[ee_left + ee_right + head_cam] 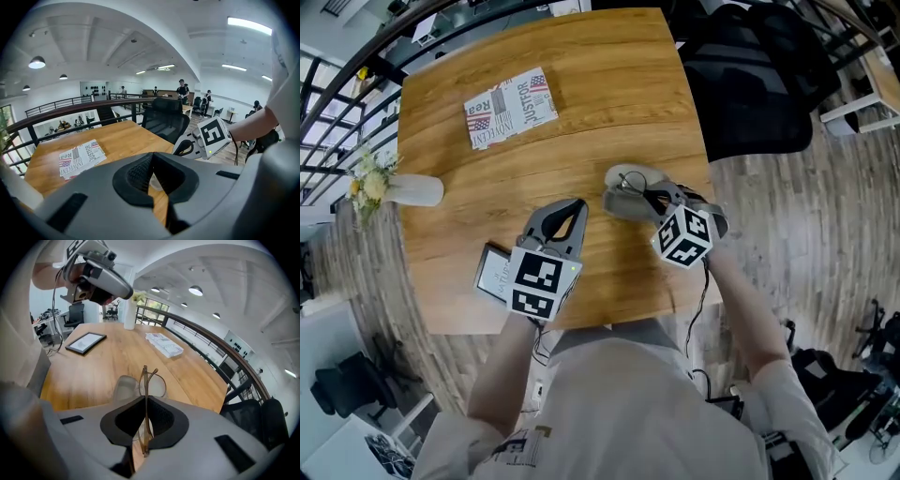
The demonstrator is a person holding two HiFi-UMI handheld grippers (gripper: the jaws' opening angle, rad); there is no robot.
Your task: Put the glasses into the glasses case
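My right gripper (649, 200) is shut on the brown-framed glasses (146, 380), pinching one folded temple arm between its jaws. The lenses stick out ahead of the jaws, just above the open grey glasses case (123, 386). That case (628, 180) lies on the wooden table (581, 56) near its right edge. My left gripper (572, 208) hovers a little to the left of the case, jaws shut with nothing between them. In the left gripper view the right gripper (187, 147) shows beyond the closed left gripper (151, 161).
A folded newspaper (511, 108) lies at the table's far left part. A white vase with flowers (408, 190) lies at the left edge. A tablet (495, 274) rests under my left gripper near the front edge. A black office chair (750, 75) stands to the right.
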